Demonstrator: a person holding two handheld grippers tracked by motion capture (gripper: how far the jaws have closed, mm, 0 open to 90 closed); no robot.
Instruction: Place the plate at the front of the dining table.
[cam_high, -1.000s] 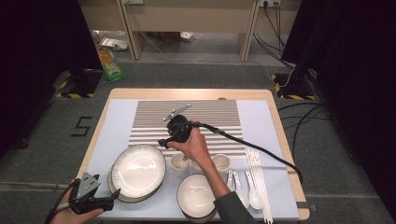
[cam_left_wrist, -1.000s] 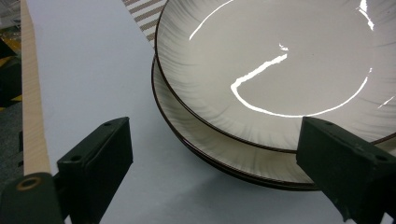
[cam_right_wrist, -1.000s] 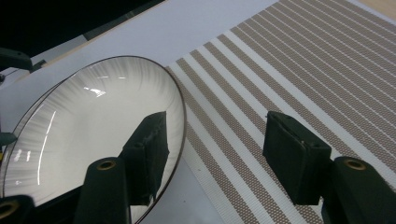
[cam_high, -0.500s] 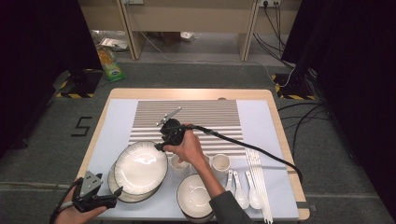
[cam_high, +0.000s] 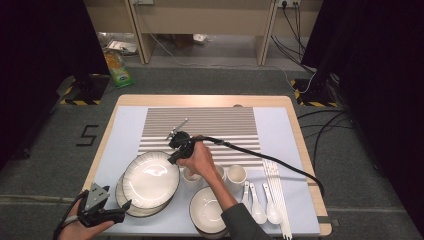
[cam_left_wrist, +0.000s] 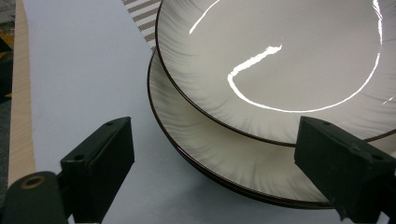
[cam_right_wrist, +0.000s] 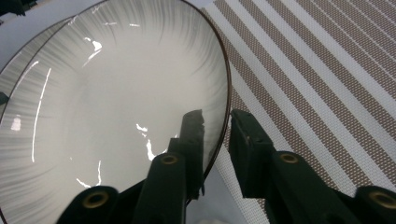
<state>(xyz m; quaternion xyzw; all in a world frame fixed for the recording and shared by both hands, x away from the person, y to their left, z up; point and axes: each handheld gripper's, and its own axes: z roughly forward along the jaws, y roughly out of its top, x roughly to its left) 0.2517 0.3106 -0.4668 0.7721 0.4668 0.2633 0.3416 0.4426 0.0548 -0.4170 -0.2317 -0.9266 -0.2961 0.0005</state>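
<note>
Right claw (cam_right_wrist: 215, 140) straddles the near rim of the top plate (cam_right_wrist: 116, 116) — jaws have just been closing on it, one inside, one outside. Plate sits on the stack (cam_high: 125, 197) at the tabletop's (cam_high: 300, 130) left; left claw (cam_high: 107, 212) waits spread beside it.

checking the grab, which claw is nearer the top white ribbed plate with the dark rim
Right. The right claw straddles the top white ribbed plate's rim, its jaws having just been closing. The left claw sits open beside the stack's near edge, apart from it.
</note>
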